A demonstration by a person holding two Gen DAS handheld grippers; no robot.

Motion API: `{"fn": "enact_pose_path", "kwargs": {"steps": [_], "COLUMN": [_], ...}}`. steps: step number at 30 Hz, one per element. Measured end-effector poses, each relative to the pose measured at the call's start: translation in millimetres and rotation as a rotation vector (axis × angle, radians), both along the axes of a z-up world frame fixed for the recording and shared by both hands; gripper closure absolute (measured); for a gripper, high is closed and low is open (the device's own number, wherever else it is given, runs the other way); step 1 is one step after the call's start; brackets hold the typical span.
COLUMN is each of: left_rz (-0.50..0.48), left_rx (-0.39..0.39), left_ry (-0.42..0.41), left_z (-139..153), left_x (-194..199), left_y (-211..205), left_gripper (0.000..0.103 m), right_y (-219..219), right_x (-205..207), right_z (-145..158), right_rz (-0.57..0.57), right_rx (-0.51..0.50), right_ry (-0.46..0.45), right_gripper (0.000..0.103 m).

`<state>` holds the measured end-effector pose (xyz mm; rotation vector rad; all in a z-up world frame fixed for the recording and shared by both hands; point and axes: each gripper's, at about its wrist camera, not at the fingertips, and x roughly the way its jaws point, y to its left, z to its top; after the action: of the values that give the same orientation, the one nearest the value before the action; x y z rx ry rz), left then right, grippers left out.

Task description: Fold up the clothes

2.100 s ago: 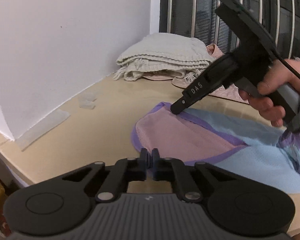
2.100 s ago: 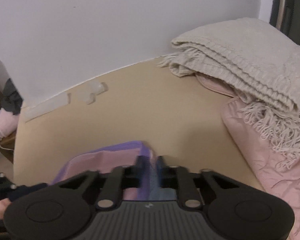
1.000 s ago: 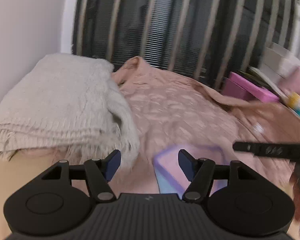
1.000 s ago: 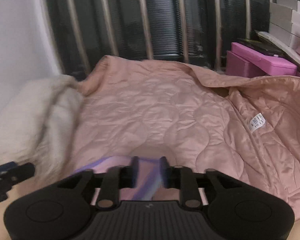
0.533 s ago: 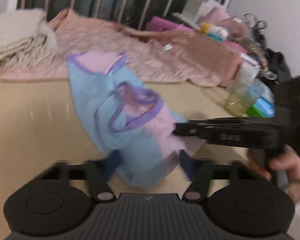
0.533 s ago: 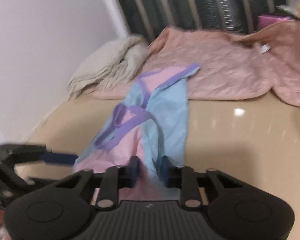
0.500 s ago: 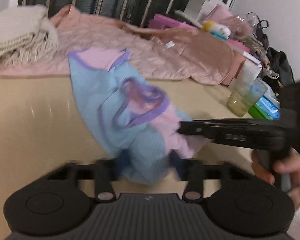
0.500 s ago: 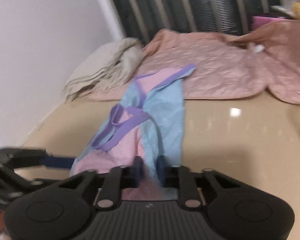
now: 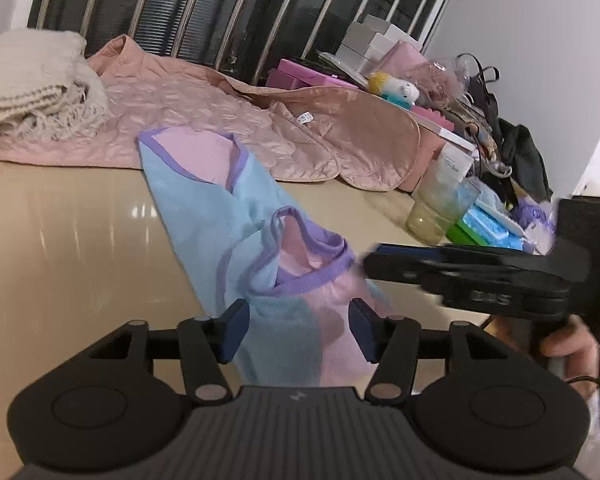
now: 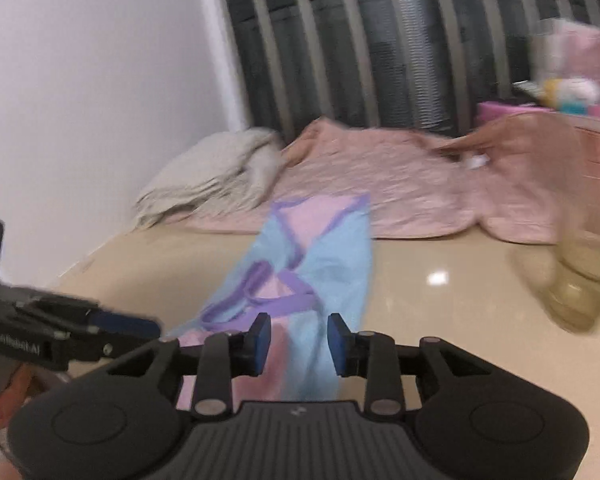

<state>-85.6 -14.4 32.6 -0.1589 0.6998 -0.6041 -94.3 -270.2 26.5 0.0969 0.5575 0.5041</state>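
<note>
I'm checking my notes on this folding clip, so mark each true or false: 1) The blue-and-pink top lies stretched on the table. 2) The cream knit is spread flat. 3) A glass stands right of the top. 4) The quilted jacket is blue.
1) True: the top lies lengthwise on the table.
2) False: the knit is folded in a pile.
3) True: the glass stands there.
4) False: the jacket is pink.
</note>
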Motion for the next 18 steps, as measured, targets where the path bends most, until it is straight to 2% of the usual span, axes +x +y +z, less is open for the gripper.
{"fn": "enact_pose_path", "kwargs": {"steps": [2, 3, 4, 5, 6, 7, 9, 10, 11, 12, 14, 17, 18], "left_rz": [0.001, 0.000, 0.002, 0.004, 0.009, 0.015, 0.022, 0.019, 0.004, -0.015, -0.038, -0.062, -0.055], "left_rx": [0.058, 0.091, 0.093, 0.093, 0.088, 0.076, 0.056, 0.048, 0.046, 0.048, 0.050, 0.055, 0.068], "left_ry": [0.025, 0.034, 0.024, 0.013, 0.015, 0.014, -0.013, -0.035, -0.059, -0.083, -0.095, -0.079, -0.063], "left_z": [-8, -13, -14, -16, -16, -15, -9, -5, -2, 2, 2, -6, -10], "left_x": [4, 3, 0, -3, -5, -6, -15, -21, -27, -33, -37, -33, -29], "left_y": [-10, -13, -12, -11, -8, -3, 10, 17, 22, 24, 21, 9, 5], "left_gripper": [0.069, 0.078, 0.078, 0.078, 0.075, 0.066, 0.049, 0.045, 0.044, 0.041, 0.038, 0.039, 0.046], "right_y": [11, 18, 24, 31, 35, 35, 33, 27, 20, 13, 5, 6, 7], "right_x": [23, 33, 43, 52, 55, 53, 42, 30, 17, 3, -26, -45, -46], "right_z": [-6, -11, -15, -20, -22, -19, -11, -7, -2, 3, 4, -8, -12], "right_rz": [0.042, 0.047, 0.046, 0.039, 0.031, 0.026, 0.016, 0.027, 0.049, 0.071, 0.191, 0.288, 0.289], "right_rx": [0.020, 0.008, -0.013, -0.044, -0.058, -0.073, -0.110, -0.126, -0.145, -0.164, -0.201, -0.246, -0.255], "right_ry": [0.031, 0.053, 0.074, 0.087, 0.079, 0.067, 0.032, -0.014, -0.066, -0.119, -0.193, -0.187, -0.180], "right_gripper": [0.074, 0.087, 0.093, 0.092, 0.091, 0.089, 0.077, 0.072, 0.066, 0.066, 0.065, 0.067, 0.068]}}
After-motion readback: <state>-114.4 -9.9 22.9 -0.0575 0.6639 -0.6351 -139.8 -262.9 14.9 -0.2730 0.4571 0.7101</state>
